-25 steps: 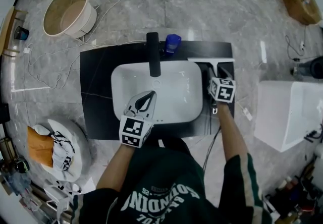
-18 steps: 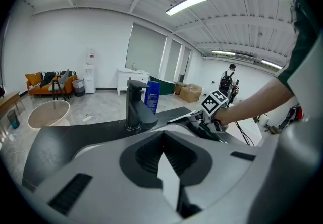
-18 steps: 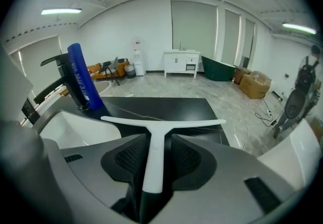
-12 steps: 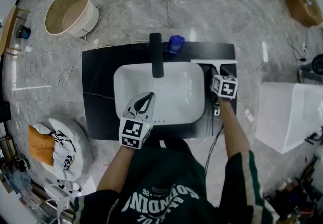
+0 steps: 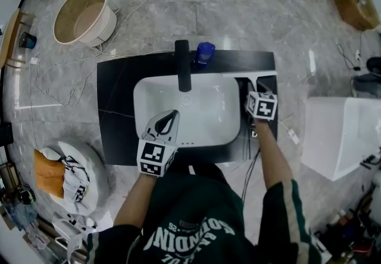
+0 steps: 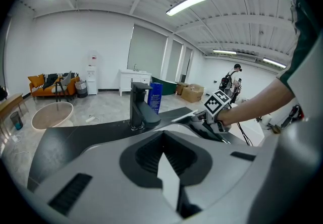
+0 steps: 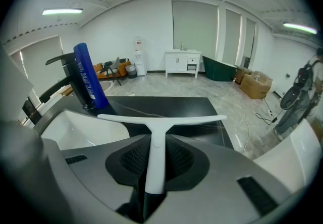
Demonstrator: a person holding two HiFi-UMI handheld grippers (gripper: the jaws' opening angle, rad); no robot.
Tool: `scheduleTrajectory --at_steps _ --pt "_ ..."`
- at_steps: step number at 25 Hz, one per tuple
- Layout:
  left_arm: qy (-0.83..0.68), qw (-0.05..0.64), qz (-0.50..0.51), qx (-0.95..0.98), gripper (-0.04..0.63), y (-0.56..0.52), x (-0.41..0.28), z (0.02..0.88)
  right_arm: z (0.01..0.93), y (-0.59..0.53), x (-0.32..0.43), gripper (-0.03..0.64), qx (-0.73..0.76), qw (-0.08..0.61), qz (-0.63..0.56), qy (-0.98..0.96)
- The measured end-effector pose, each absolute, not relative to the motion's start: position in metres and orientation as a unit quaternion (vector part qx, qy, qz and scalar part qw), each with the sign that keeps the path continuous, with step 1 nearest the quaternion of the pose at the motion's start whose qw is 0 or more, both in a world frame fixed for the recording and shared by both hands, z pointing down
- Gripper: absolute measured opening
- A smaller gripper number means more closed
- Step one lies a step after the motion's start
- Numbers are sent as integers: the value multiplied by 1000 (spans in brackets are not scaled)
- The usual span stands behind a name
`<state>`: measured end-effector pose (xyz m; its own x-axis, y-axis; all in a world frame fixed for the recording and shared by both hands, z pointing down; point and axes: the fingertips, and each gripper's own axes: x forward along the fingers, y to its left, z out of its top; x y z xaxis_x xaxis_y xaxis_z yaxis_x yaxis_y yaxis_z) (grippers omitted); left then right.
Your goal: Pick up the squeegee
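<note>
Since its jaws have just been closing, the right gripper (image 5: 255,86) clamps the white T-shaped plastic squeegee (image 7: 160,118) by its handle, ready for lifting; the left gripper (image 5: 168,119) idles, pinched together, empty.

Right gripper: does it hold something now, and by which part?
The right gripper, whose jaws have just been closing, holds the white squeegee by its handle, which lies between the two jaws.

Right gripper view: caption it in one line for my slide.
Right gripper, jaws just closing on the white squeegee handle, over the black counter.
</note>
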<state>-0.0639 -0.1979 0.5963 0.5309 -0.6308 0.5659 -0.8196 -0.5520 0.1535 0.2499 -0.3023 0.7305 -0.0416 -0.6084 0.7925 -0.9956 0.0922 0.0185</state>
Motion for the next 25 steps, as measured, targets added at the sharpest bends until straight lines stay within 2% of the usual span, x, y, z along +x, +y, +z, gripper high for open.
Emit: scheduleTrajectory --at_steps 25 --pt "-450 178 201 851 2 -197 -66 553 633 -273 222 75 605 265 244 -710"
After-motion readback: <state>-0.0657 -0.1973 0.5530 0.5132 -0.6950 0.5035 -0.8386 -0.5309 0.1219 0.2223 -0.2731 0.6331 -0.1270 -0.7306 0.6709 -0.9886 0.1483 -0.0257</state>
